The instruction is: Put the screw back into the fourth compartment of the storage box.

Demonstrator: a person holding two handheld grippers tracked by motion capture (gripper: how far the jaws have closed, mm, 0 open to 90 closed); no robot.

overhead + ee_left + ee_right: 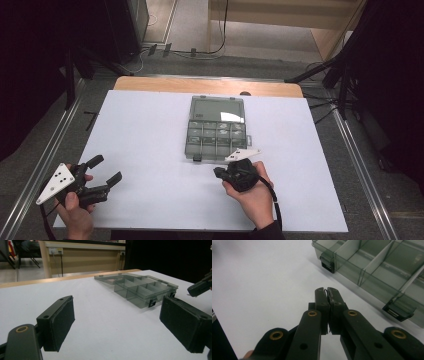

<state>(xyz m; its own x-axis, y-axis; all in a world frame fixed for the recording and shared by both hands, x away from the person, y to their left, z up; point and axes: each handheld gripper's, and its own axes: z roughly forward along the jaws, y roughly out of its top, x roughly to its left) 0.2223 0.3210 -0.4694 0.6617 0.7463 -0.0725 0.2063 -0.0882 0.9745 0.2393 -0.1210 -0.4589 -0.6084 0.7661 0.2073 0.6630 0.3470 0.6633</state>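
Clenched, empty right tongs (pixel 218 173) hover at lower centre, just below the open compartment box (pixel 216 130); left tongs (pixel 106 170), lower left, gape released. Box's long axis runs up-frame, lid flat beyond, latches facing down-frame, mid white desk (pixel 150 130); grey floor (pixel 60 140) around.

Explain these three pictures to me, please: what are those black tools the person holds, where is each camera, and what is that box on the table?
A person sits at a white table with a hand-held gripper in each hand, a clamp with two black padded fingers. The high view looks down from above; the other two cameras ride on the grippers and look along their fingers. The left gripper is open and holds nothing; its wide-apart fingers frame the left gripper view. The right gripper is shut, its fingers pressed together with nothing between them, close beside the box. The box is a clear grey compartment case, lying open with its lid folded back flat. Its dividers form small compartments, and two black latches sit along its near edge.
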